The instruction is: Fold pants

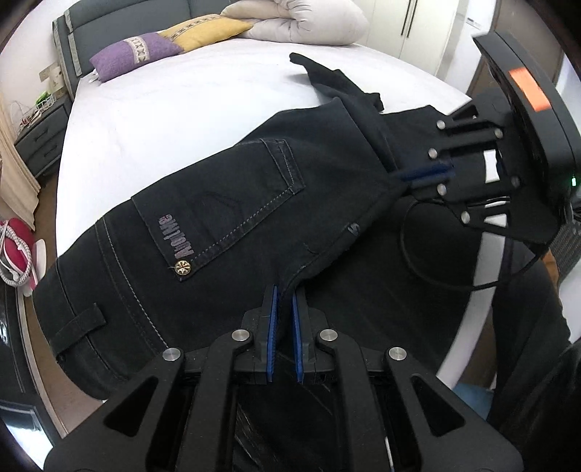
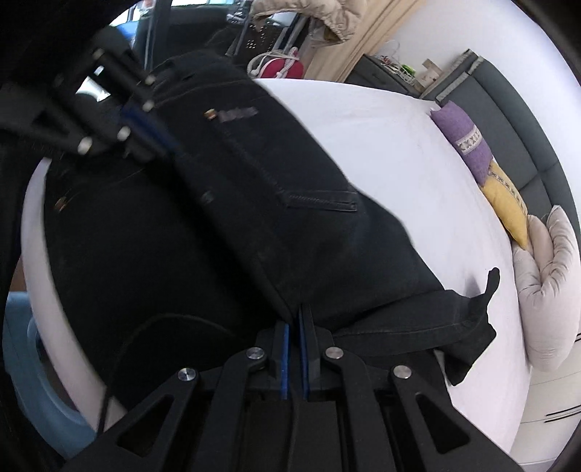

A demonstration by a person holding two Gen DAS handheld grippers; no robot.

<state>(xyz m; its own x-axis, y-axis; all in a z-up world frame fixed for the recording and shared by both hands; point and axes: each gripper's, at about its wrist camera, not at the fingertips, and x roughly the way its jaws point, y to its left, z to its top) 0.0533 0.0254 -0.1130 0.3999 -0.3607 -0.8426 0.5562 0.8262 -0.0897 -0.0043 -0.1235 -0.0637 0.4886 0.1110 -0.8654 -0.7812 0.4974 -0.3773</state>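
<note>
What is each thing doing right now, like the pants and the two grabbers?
Pants: black, folded over, one edge lifted off the bed, back pocket facing up.
Left gripper: shut on the pants' edge.
Right gripper: shut on the pants' edge.
Bed: white sheet, smooth, pants partly resting on it.
Pillows: lying at the headboard.
Duvet: rolled up.

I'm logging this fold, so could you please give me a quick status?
Left gripper and right gripper both shut on pants. Pants lifted, draped over bed. Nothing in the way.
</note>
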